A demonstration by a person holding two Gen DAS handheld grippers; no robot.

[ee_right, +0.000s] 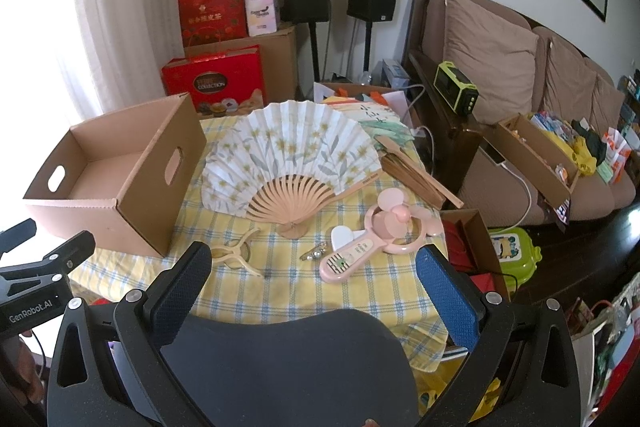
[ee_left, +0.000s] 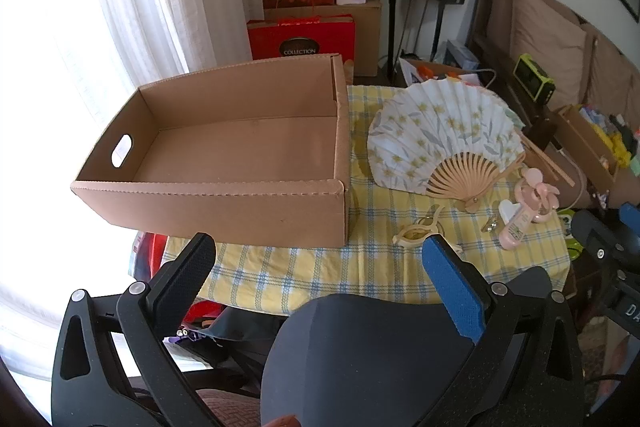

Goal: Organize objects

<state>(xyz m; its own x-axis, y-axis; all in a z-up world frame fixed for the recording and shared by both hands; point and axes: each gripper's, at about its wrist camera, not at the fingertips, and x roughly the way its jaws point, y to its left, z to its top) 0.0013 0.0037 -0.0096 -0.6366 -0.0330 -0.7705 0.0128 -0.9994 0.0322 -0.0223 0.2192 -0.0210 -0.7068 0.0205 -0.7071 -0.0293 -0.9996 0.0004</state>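
Both tongs released and empty, hovering short of the bench; cardboard box empty, goods loose beside it

I see my left tongs (ee_left: pixel 318 259) and right tongs (ee_right: pixel 314 267) spread wide, gripping nothing, above the near edge of the bench (ee_right: pixel 360 291) with its yellow-and-blue check cloth. Open cardboard box (ee_left: pixel 224 147) sits at the bench's left end, brown, bare inside, oval hand-holes in its short walls. Just right of it lies the paper fan (ee_right: pixel 292 155), spread open, white with yellow flowers, grey leaves and pale wooden ribs. Nearer me: cream hair claw (ee_right: pixel 236 253), small metal clip (ee_right: pixel 314 251), pink handheld fan (ee_right: pixel 368 239) lying flat, all apart from one another
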